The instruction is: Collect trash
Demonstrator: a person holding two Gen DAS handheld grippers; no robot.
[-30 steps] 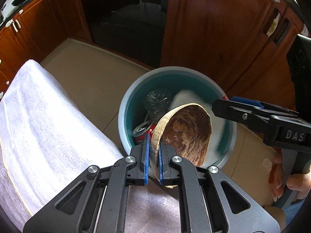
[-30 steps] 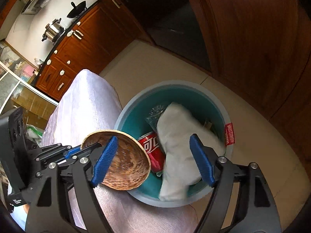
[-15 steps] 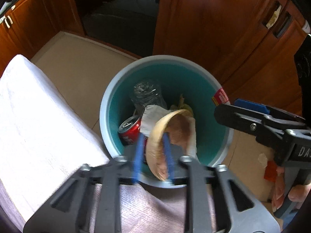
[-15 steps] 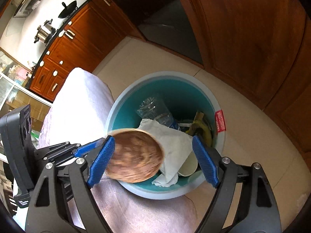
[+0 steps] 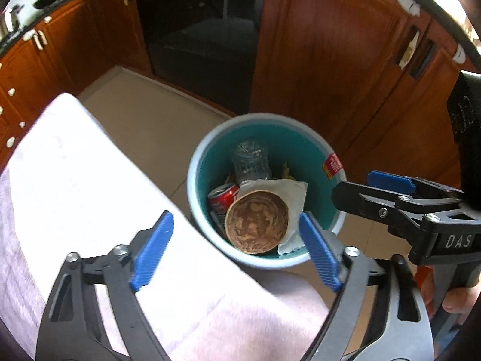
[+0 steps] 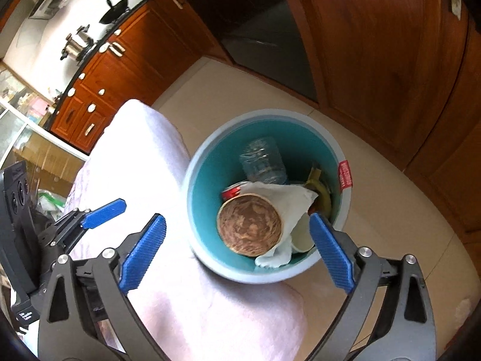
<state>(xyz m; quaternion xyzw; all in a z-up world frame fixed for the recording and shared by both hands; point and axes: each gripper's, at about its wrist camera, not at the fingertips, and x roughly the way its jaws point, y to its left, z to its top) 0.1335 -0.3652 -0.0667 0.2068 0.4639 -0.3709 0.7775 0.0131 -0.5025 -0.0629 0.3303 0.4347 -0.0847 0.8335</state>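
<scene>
A teal bin (image 5: 197,162) (image 6: 192,174) stands on the floor by the table's edge. Inside it a soiled brown paper bowl (image 5: 257,222) (image 6: 249,225) lies face up on a white napkin (image 5: 290,188) (image 6: 293,200), beside a red can (image 5: 222,197), a clear plastic bottle (image 5: 251,162) (image 6: 263,162) and a banana peel (image 6: 320,182). My left gripper (image 5: 237,249) hovers above the bin, its jaws opening wide with nothing between them. My right gripper (image 6: 237,251) also hovers over the bin, jaws opening, empty. Its fingers (image 5: 387,182) show at the right of the left wrist view.
A table under a pale pink cloth (image 5: 90,195) (image 6: 144,156) fills the lower left. Wooden cabinets (image 5: 330,45) and a dark oven front (image 5: 198,21) line the far side. Beige floor tiles (image 6: 255,90) surround the bin. A hand (image 5: 451,297) grips the right tool.
My left gripper opened and let go of the brown bowl, which dropped flat into the bin onto the napkin. Both grippers rose a little, and the right one opened wider.
</scene>
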